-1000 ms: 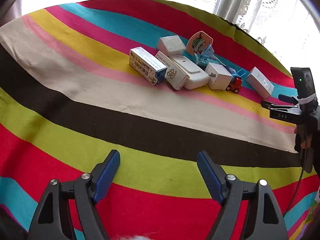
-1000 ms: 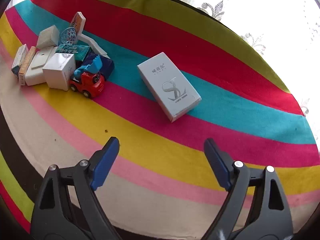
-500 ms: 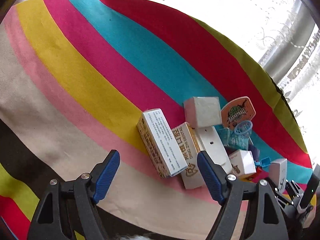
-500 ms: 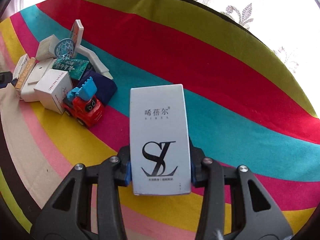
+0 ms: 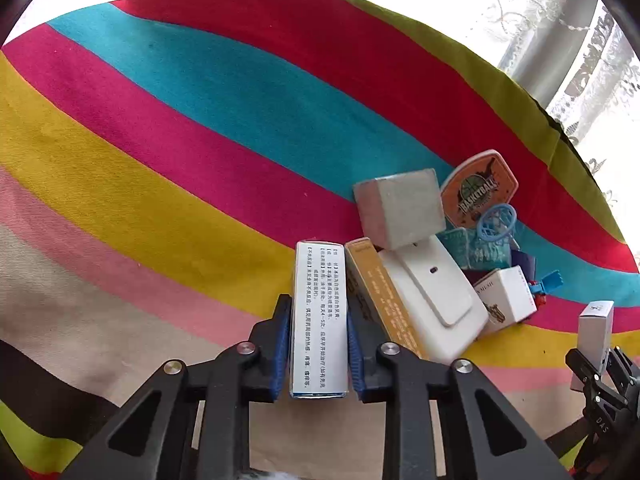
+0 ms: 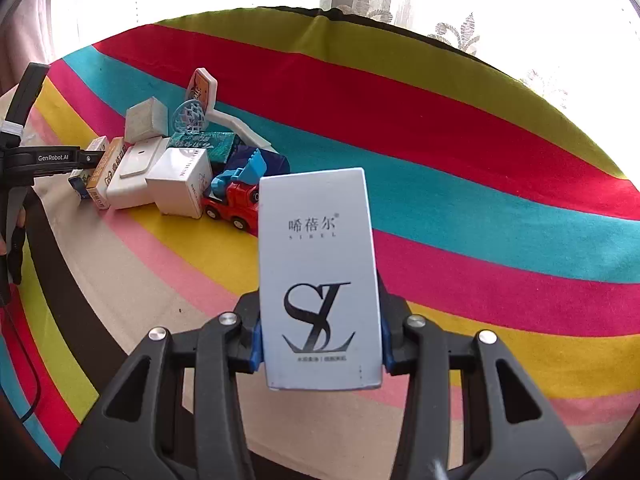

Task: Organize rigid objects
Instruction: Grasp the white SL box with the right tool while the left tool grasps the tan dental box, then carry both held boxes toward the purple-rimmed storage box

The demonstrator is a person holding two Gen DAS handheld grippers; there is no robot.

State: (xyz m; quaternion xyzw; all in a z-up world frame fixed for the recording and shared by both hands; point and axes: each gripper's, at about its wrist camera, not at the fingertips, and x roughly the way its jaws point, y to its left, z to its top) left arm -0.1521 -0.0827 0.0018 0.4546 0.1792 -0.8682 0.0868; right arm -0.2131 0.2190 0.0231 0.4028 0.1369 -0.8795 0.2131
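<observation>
Left gripper (image 5: 319, 344) has just closed on the blue-edged white carton (image 5: 319, 320) at the pile's near end, right gripper (image 6: 320, 344) clamps the pale SL box (image 6: 318, 280) above the striped surface (image 6: 480, 220), toy truck (image 6: 236, 200) beyond.

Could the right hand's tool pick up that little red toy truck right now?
Probably not: the right gripper is already shut on the pale SL box, so its fingers are occupied, though the toy truck lies unobstructed just ahead.

left wrist: close, angled down | right wrist: likewise – both share box cluster (image 5: 420, 272) (image 6: 160, 168), probably from opposite sides
</observation>
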